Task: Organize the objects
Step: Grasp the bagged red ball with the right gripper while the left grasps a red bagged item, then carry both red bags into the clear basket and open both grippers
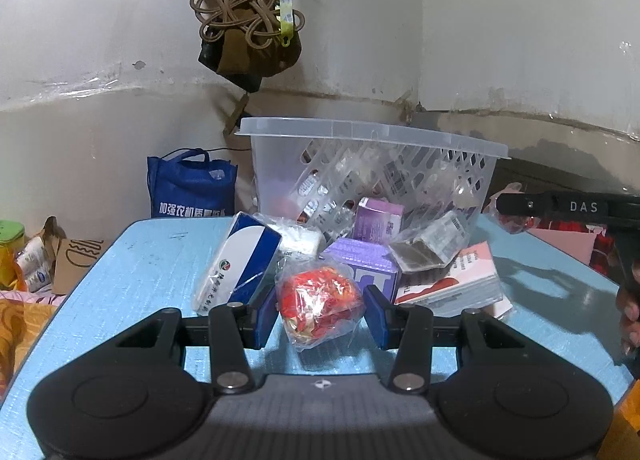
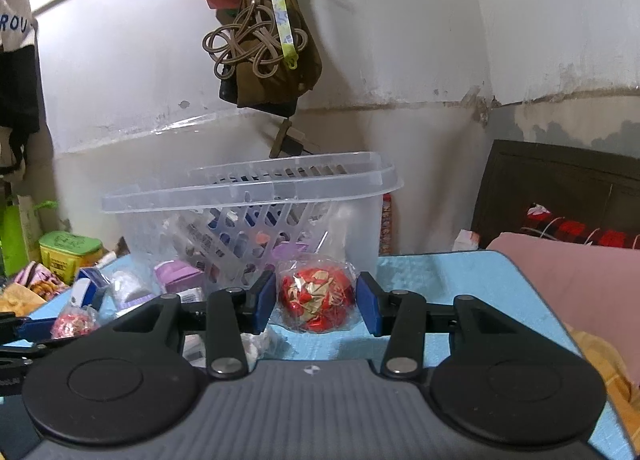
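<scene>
crinkly red-gold foil ball in clear wrap between parted left gripper pads

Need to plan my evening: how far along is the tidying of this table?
Partly done. Several packets already sit in the clear basket. The left tongs straddle a red candy bag and the right tongs a red-gold candy bag, both on the blue table; grip unclear. The blue-white box, purple box and pink book lie outside.
</scene>
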The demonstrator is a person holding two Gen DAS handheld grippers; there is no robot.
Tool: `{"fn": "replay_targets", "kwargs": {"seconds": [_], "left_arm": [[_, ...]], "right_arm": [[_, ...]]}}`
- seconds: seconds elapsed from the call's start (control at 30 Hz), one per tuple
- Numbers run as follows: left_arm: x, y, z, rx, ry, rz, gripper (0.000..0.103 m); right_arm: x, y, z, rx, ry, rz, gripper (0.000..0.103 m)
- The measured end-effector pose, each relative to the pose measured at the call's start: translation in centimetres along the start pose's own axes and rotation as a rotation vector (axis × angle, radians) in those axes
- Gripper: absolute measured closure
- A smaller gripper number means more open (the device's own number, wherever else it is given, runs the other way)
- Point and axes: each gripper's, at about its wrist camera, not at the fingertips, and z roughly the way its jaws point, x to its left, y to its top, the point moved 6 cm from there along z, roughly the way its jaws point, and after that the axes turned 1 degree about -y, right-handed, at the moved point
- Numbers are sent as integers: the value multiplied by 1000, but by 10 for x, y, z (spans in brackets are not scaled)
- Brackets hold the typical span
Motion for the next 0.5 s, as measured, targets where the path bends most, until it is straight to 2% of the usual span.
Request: {"fn": "replay_targets", "kwargs": {"seconds": [0.33, 0.5], "left_arm": [[3, 1, 1, -2, 5, -22, 53], [5, 3, -5, -43, -9, -32, 53]], "right_arm": [[3, 1, -4, -16, -40, -28, 55], [-2, 2, -8, -29, -39, -1, 56]]}}
